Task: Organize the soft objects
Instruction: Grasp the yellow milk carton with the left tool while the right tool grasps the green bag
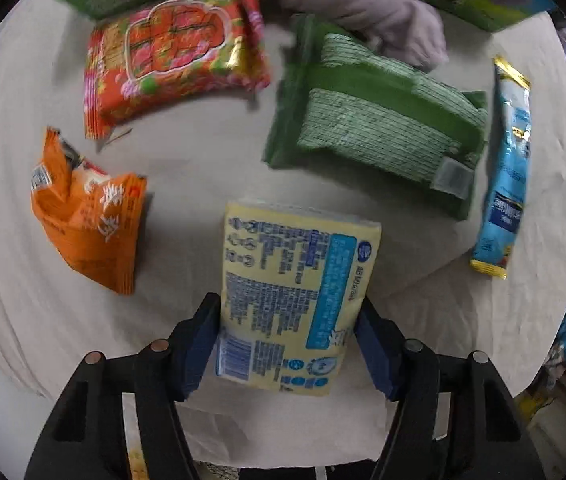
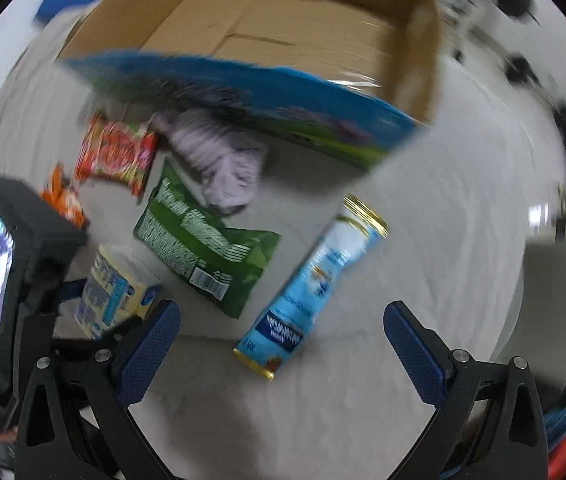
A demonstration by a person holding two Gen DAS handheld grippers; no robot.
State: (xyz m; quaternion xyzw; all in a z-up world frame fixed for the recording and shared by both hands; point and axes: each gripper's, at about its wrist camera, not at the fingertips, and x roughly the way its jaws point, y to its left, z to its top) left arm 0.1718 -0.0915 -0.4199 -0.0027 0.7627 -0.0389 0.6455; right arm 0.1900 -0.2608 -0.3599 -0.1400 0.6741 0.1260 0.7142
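Note:
My left gripper point(image 1: 287, 344) is shut on a yellow tissue pack point(image 1: 295, 292), which also shows in the right wrist view point(image 2: 115, 292). On the white cloth lie a red snack bag point(image 1: 171, 56), an orange snack bag point(image 1: 91, 216), a green pack point(image 1: 379, 116), a long blue sachet point(image 1: 507, 172) and a grey cloth point(image 1: 367, 4). My right gripper point(image 2: 283, 336) is open and empty, just short of the blue sachet point(image 2: 315, 284), with the green pack point(image 2: 203, 240) to its left.
An open cardboard box point(image 2: 423, 40) with blue-green sides stands at the back, its floor bare. The left gripper's body point(image 2: 15, 280) fills the right wrist view's left side. The white cloth point(image 2: 443, 240) covers the table.

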